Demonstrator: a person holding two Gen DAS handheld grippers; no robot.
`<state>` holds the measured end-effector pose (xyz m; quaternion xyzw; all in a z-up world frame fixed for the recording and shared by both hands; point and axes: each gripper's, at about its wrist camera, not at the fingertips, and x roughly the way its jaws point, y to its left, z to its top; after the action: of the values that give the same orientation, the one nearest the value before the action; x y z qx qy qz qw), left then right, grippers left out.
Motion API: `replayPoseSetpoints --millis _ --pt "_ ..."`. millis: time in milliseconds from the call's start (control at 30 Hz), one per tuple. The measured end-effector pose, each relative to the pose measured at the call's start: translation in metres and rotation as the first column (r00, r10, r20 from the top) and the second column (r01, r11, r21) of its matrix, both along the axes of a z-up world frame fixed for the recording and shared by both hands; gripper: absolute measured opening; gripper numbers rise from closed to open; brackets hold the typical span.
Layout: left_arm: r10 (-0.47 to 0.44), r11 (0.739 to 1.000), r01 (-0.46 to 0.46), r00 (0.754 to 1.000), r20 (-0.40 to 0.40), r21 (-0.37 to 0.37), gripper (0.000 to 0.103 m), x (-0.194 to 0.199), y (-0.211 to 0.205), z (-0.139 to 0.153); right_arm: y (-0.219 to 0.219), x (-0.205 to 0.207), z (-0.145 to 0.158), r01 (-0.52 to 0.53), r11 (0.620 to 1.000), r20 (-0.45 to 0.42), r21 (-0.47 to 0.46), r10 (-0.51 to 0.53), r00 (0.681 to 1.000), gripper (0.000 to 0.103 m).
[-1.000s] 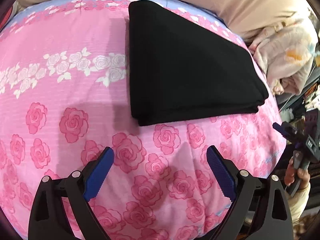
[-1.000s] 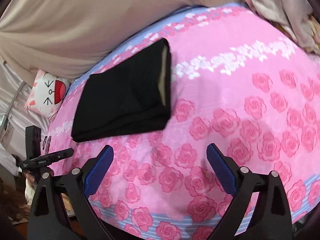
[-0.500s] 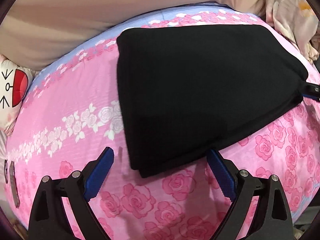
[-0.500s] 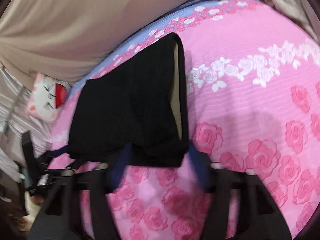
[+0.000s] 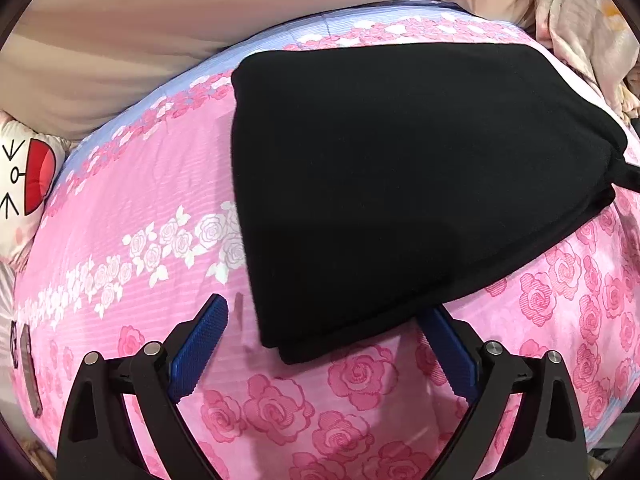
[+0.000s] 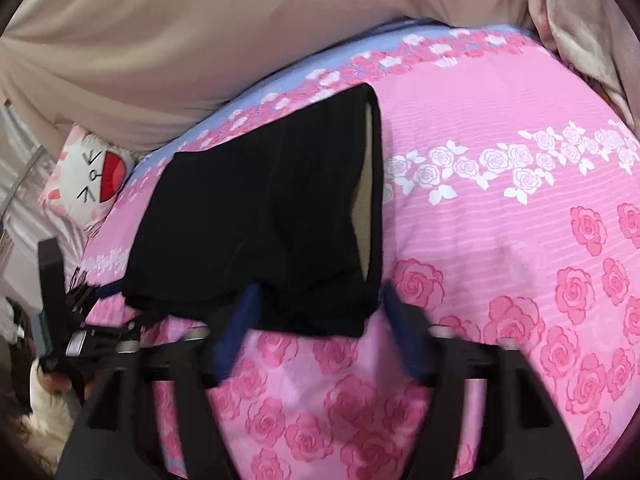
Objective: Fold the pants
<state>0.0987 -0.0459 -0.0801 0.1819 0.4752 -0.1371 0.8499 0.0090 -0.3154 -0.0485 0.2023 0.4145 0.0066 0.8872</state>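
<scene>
Black pants (image 5: 400, 184), folded into a flat rectangle, lie on the pink rose bedspread (image 5: 140, 184). My left gripper (image 5: 324, 320) is open; its blue pads straddle the near left corner of the pants, and the right pad is partly under the edge. In the right wrist view the pants (image 6: 256, 220) show a tan lining at their right edge. My right gripper (image 6: 320, 312) is open and motion-blurred, with its jaws on either side of the near right corner. The left gripper also shows in the right wrist view (image 6: 80, 320), at the pants' left corner.
A white cartoon-face pillow (image 5: 24, 184) lies at the left edge of the bed, also in the right wrist view (image 6: 92, 176). Beige curtain (image 6: 200, 40) hangs behind the bed. Crumpled pale bedding (image 5: 588, 32) sits at the far right. A dark flat object (image 5: 30, 368) lies at the left.
Both grippers moved forward to the near edge of the pants, from well back over the bedspread. Each now straddles a near corner. Both stay open.
</scene>
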Motion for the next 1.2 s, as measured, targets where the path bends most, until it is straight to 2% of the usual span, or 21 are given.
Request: replayPoseSetpoints --millis 133,233,333,367,433,467,500,600,633,667,700,767,800,867,933,1000,1033,1100,1167,1200 --pt "0.007 0.998 -0.009 0.999 -0.041 -0.061 0.096 0.01 0.009 -0.001 0.012 -0.018 0.0 -0.047 0.982 -0.001 -0.182 0.047 0.999 0.084" --pt "0.004 0.997 -0.007 0.999 -0.041 -0.082 0.095 0.014 0.011 0.0 0.019 -0.02 -0.009 -0.058 0.962 -0.035 -0.267 0.05 0.998 0.075" --pt "0.005 0.995 -0.009 0.999 -0.041 -0.098 0.095 0.018 0.012 0.001 0.028 -0.006 -0.019 -0.078 0.952 -0.044 -0.297 0.068 0.997 0.061" --pt "0.005 0.995 -0.009 0.999 -0.045 -0.103 0.095 0.019 0.013 0.001 0.03 0.0 -0.022 -0.081 0.947 -0.049 -0.31 0.069 0.996 0.048" --pt "0.003 0.993 -0.008 0.999 -0.044 -0.121 0.095 0.022 0.015 0.003 0.031 0.011 -0.022 -0.071 0.947 -0.045 -0.314 0.06 0.997 0.034" --pt "-0.001 0.992 -0.004 0.999 -0.036 -0.124 0.094 0.026 0.017 0.005 0.03 0.016 -0.019 -0.067 0.952 -0.036 -0.298 0.059 0.998 0.022" --pt "-0.006 0.992 0.003 1.0 -0.02 -0.126 0.091 0.028 0.017 0.008 0.028 0.019 -0.014 -0.057 0.958 -0.028 -0.282 0.051 0.998 0.016" --pt "-0.019 0.993 0.024 0.999 0.039 -0.114 0.079 0.026 0.017 0.026 0.034 0.007 0.021 -0.011 0.951 0.051 -0.309 0.029 0.998 0.013" --pt "-0.015 0.994 0.022 0.997 0.074 -0.104 0.079 0.023 0.018 0.035 0.033 -0.002 0.034 0.017 0.947 0.083 -0.32 0.01 0.997 0.011" --pt "-0.007 0.995 0.016 0.996 0.088 -0.102 0.082 0.02 0.022 0.04 0.028 -0.005 0.034 0.035 0.946 0.077 -0.322 -0.01 0.997 0.008" --pt "-0.007 0.994 0.015 0.997 0.076 -0.109 0.083 0.019 0.024 0.039 0.02 -0.006 0.024 0.049 0.948 0.048 -0.316 -0.036 0.998 0.009" --pt "-0.018 0.994 0.016 1.0 -0.016 -0.112 0.084 0.026 0.031 0.014 -0.002 -0.004 -0.025 0.052 0.968 -0.083 -0.245 -0.074 0.994 0.009" --pt "-0.004 0.993 -0.001 0.999 -0.048 -0.116 0.084 0.026 0.036 0.0 -0.004 -0.011 -0.027 0.058 0.972 -0.045 -0.23 -0.07 0.996 0.009" --pt "0.009 0.986 -0.017 0.999 -0.049 -0.168 0.083 0.016 0.045 0.007 -0.003 -0.022 -0.018 0.075 0.971 -0.059 -0.229 -0.09 0.994 0.012" --pt "0.032 0.99 -0.031 0.999 0.003 -0.139 0.082 0.001 0.056 0.026 -0.006 -0.036 -0.003 0.097 0.971 -0.032 -0.219 -0.107 0.994 0.016" --pt "0.028 0.991 -0.021 0.998 0.049 -0.131 0.082 -0.012 0.063 0.042 -0.012 -0.048 0.013 0.087 0.987 -0.002 -0.133 -0.088 0.996 0.019" --pt "0.039 0.992 -0.029 0.996 0.082 -0.127 0.082 -0.016 0.066 0.052 -0.016 -0.05 0.019 0.081 0.994 0.016 -0.07 -0.08 0.997 0.026" --pt "0.06 0.994 -0.045 0.986 0.156 -0.098 0.087 -0.017 0.065 0.061 -0.013 -0.045 0.019 0.056 0.998 0.032 0.001 -0.056 0.998 0.063" --pt "0.061 0.998 -0.054 0.971 0.23 -0.036 0.088 -0.01 0.049 0.056 -0.007 -0.03 0.015 0.038 0.999 0.043 0.033 -0.039 0.998 0.066" --pt "0.05 0.999 -0.049 0.971 0.236 -0.009 0.088 -0.003 0.044 0.05 -0.002 -0.023 0.01 0.031 0.999 0.042 0.033 -0.033 0.999 0.066"
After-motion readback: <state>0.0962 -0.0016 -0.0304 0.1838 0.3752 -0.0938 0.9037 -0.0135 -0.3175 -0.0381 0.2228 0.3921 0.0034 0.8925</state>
